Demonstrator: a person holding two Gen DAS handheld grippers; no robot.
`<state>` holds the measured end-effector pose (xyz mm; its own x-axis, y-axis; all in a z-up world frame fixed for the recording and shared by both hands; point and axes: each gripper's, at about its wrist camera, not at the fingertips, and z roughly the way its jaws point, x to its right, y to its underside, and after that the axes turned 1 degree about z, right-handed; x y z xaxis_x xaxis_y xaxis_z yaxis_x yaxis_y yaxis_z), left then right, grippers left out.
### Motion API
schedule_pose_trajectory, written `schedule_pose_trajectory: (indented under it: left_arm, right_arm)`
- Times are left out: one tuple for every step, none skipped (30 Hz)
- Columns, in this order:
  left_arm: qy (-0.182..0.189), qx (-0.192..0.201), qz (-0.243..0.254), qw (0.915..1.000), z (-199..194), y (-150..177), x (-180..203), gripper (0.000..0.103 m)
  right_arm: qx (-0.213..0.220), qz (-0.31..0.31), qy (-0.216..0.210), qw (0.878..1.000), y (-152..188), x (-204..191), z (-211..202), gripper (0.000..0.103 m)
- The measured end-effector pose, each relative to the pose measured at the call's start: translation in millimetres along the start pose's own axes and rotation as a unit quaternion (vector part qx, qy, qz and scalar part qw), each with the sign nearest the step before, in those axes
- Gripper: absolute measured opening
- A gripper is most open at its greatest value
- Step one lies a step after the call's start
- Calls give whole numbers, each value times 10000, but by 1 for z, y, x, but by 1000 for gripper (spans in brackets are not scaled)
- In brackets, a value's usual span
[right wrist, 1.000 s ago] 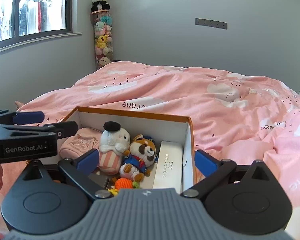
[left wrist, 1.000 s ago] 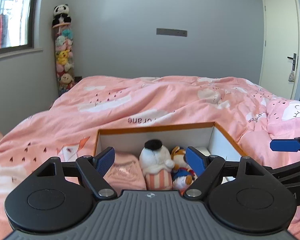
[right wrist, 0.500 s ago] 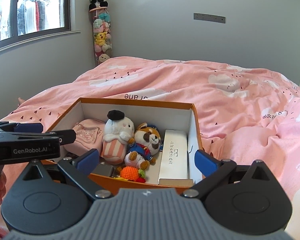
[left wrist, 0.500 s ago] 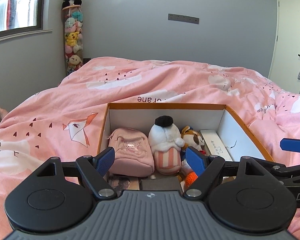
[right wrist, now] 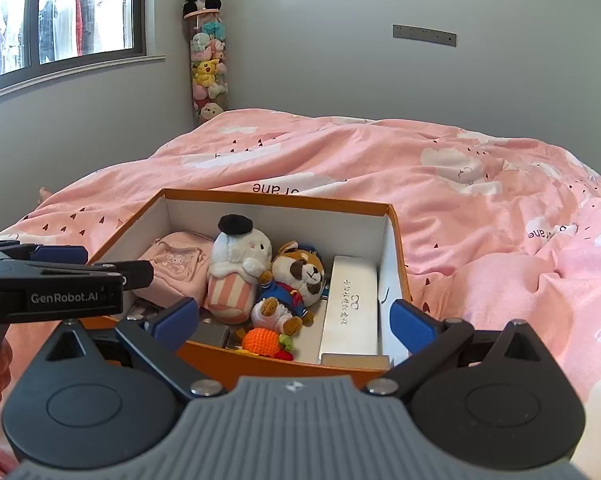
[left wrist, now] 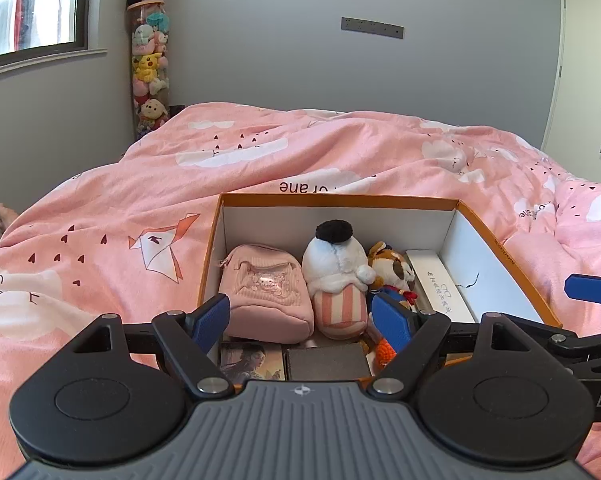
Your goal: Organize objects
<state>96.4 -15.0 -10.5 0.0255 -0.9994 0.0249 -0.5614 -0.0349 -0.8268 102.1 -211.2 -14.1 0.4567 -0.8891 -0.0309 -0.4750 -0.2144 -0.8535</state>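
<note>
An orange box with white inner walls lies on the pink bed. It holds a pink pouch, a white plush with a black cap, a fox plush, a white glasses case, an orange crochet carrot and flat cards. My left gripper is open and empty above the box's near edge. My right gripper is open and empty, just short of the box's near wall.
A pink patterned duvet covers the bed. A clear tube of plush toys topped by a panda stands in the far corner. A window is at left and a door at right.
Both grippers have risen and drawn back from the box, so more of its inside shows. Both stay open and empty. The box's contents have not moved.
</note>
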Motion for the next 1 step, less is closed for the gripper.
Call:
schedule_pose_trajectory:
  left_arm:
    - [1, 1, 3, 10000, 0, 0, 0, 94]
  right_arm:
    - [-9, 0, 3, 10000, 0, 0, 0, 101]
